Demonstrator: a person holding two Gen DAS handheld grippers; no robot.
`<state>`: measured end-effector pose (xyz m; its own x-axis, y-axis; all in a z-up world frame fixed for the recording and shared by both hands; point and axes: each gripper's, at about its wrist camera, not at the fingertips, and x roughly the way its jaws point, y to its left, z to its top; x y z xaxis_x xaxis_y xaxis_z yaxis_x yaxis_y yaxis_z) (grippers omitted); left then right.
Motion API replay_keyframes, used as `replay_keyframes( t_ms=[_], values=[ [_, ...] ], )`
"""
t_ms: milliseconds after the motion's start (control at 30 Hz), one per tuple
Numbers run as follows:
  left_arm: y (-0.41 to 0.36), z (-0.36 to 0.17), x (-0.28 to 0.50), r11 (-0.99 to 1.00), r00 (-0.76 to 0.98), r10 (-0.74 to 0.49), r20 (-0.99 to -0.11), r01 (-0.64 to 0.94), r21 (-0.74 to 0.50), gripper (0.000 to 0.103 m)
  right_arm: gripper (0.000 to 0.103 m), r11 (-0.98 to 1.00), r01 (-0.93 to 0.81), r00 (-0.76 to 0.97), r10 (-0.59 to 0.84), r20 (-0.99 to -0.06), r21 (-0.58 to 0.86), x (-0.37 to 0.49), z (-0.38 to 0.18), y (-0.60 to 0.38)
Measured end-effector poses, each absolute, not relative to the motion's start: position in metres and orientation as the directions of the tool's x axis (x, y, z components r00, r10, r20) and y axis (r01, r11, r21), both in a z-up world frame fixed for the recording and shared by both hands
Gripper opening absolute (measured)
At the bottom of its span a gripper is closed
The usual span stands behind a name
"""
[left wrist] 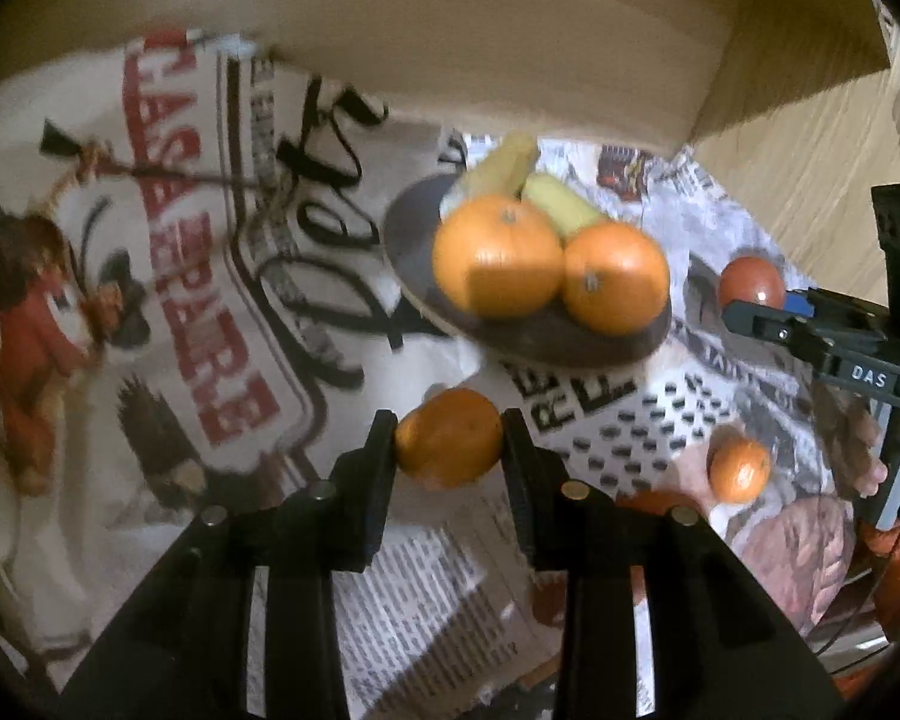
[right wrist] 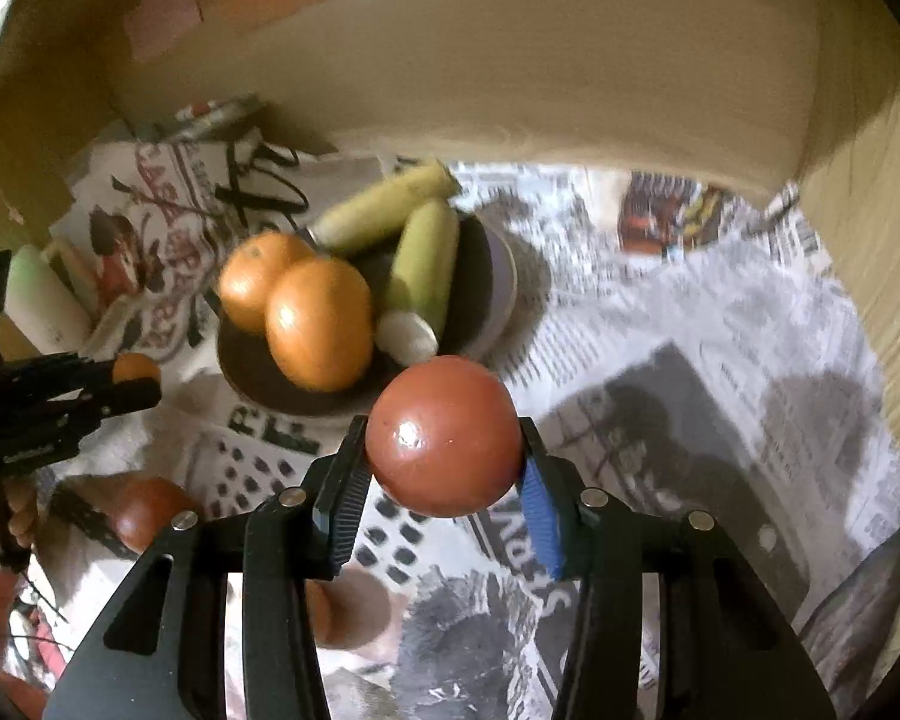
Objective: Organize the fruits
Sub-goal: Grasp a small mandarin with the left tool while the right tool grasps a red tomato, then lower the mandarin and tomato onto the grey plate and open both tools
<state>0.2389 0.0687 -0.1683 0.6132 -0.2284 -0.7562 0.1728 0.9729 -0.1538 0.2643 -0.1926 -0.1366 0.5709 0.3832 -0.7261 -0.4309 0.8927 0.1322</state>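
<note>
Left gripper (left wrist: 449,441) clamps a small orange (left wrist: 450,438), right gripper (right wrist: 444,450) pinches the tomato (right wrist: 444,435). Both, I reckon, are bound for the dark plate (left wrist: 570,348) mid-newspaper (right wrist: 720,330), where fruit's gathering.

Motion blur softens the two round oranges (left wrist: 546,270) on the dark round plate (left wrist: 408,240), the landmark here, and the print on the newspaper sheets (left wrist: 222,276) left of it. Nearer than the plate, a reddish round fruit (right wrist: 144,510) sits half hidden behind gripper linkage; its kind is unclear.
</note>
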Motion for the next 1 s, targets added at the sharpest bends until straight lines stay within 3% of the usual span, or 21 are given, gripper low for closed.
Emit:
replay_keyframes(
  t_ms=[433, 1000],
  values=[
    [0.070, -0.127, 0.293, 0.980, 0.691, -0.194, -0.696, 0.168, -0.107, 0.034, 0.043, 0.863, -0.494, 0.605, 0.429, -0.671, 0.106, 0.294, -0.105, -0.159],
    [0.064, -0.158, 0.382, 0.978, 0.603, -0.206, -0.771, 0.145, -0.147, 0.034, 0.043, 0.841, -0.530, 0.515, 0.423, -0.745, 0.111, 0.359, -0.132, -0.109]
  ],
)
